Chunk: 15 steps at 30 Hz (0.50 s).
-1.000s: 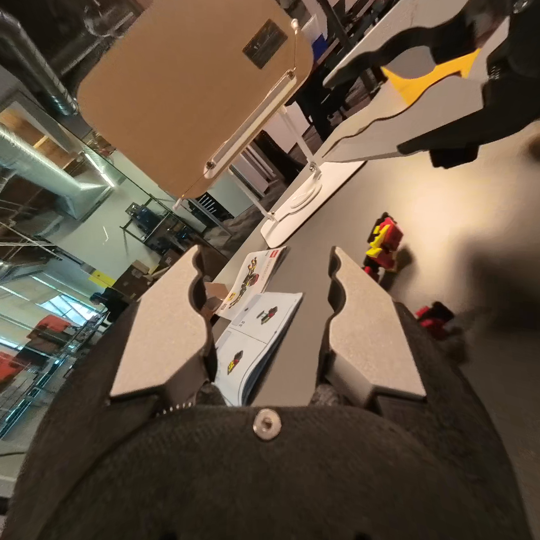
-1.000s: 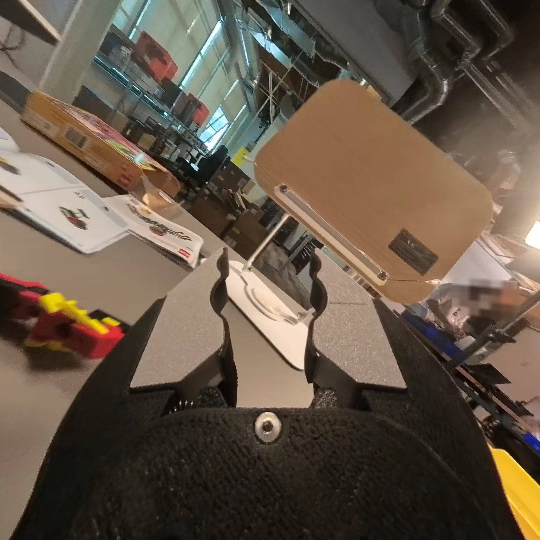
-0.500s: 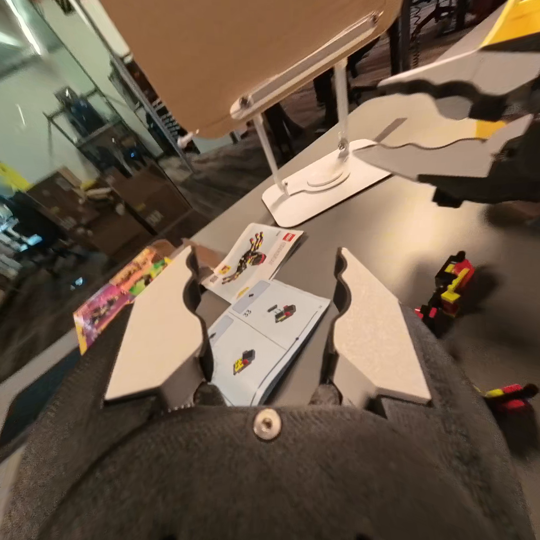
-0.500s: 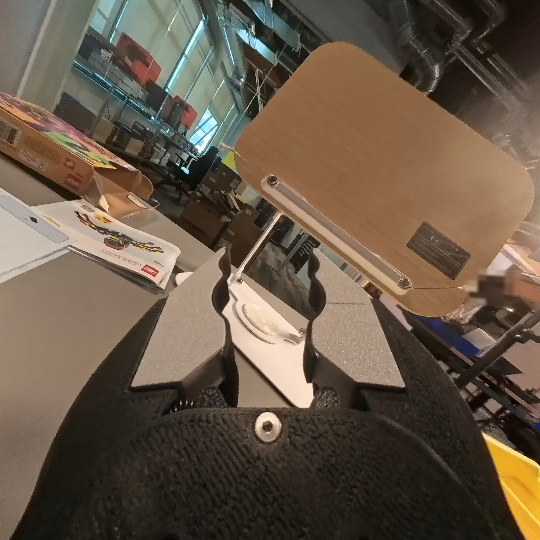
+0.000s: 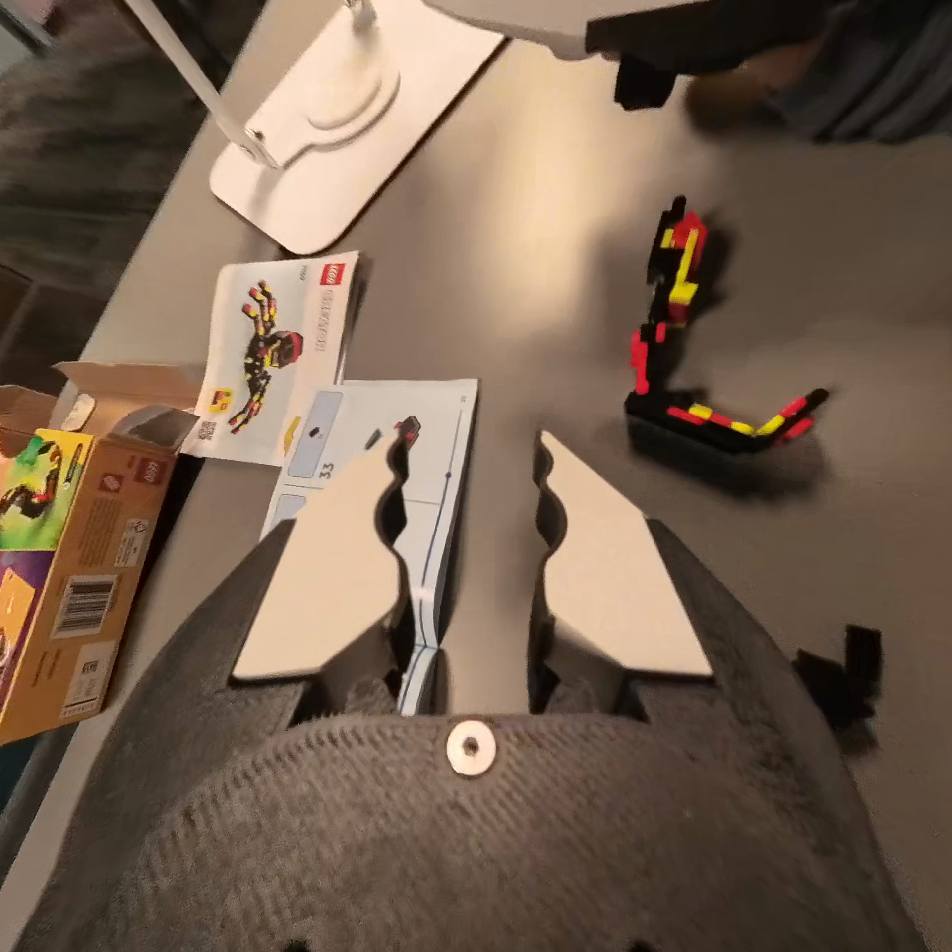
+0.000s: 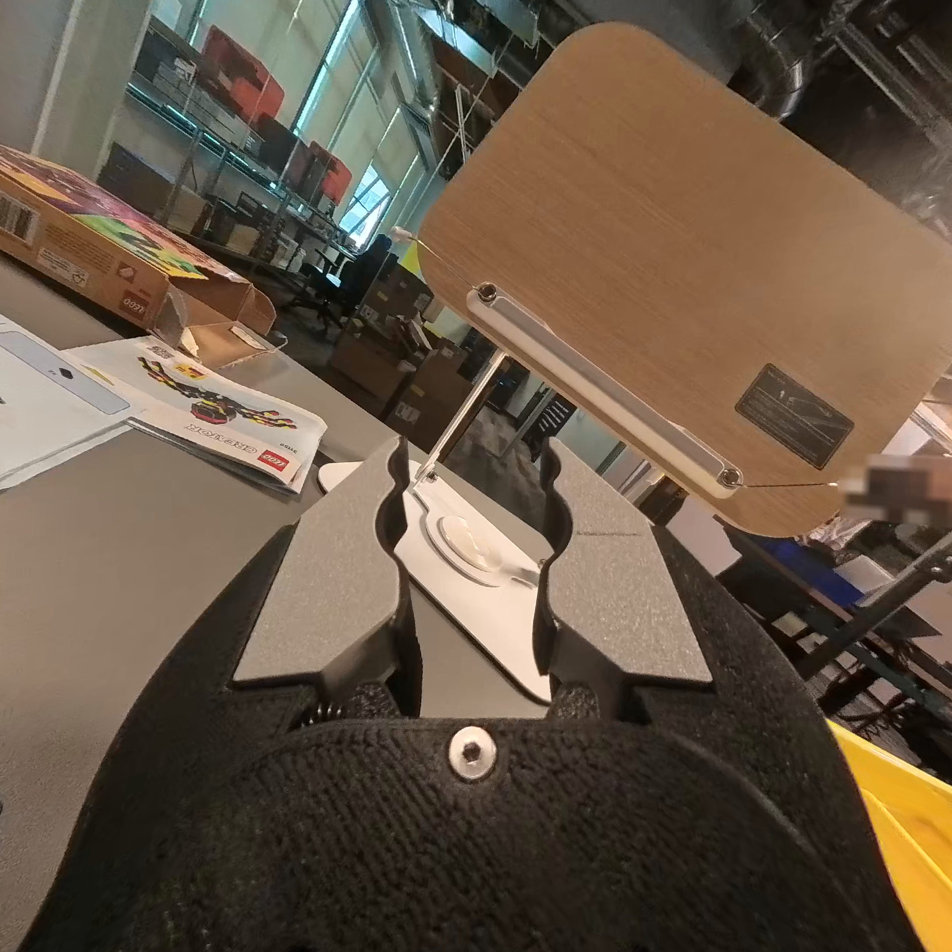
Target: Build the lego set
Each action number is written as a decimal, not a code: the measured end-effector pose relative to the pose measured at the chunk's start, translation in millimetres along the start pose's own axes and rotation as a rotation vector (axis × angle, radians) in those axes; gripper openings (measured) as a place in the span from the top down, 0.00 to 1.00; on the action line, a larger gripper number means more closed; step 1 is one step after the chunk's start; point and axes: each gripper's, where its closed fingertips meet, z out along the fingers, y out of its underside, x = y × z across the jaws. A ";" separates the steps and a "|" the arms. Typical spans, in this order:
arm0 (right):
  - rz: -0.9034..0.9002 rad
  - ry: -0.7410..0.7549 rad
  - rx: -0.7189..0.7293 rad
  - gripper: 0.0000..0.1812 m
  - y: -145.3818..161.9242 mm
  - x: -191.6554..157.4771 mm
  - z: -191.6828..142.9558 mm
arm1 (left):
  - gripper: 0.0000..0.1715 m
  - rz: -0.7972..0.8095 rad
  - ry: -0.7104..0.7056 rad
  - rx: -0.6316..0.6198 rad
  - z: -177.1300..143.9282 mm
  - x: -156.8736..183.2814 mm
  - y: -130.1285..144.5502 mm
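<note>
Left wrist view: the left gripper (image 5: 466, 443) is held with jaws parted, empty; likewise the right gripper (image 6: 474, 448). A red-yellow-black lego assembly (image 5: 690, 360) lies on the grey table (image 5: 515, 206) (light, rigid, joints judged fragile); gripping across the black base is advised.

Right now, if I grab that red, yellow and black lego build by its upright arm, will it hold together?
Probably not well. The lego build looks like a thin jointed chain rising from a black base, so it may bend or pop apart. It is likely light, yet tall and narrow, so a push could tip it. Gripping the base seems safer.
</note>
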 end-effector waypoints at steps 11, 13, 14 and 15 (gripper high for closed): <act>-0.014 -0.038 -0.014 0.74 2.6 -8.3 3.1 | 0.75 0.016 0.070 -0.072 39.7 -15.0 11.0; -0.008 -0.041 -0.019 0.74 3.6 -8.5 3.6 | 0.75 -0.007 0.089 -0.098 46.9 -15.7 15.9; -0.004 -0.041 -0.020 0.74 4.1 -8.3 3.8 | 0.76 -0.035 0.093 -0.120 49.5 -17.5 20.0; 0.000 -0.041 -0.022 0.74 4.5 -8.1 4.0 | 0.76 -0.076 0.113 -0.108 50.4 -17.3 18.7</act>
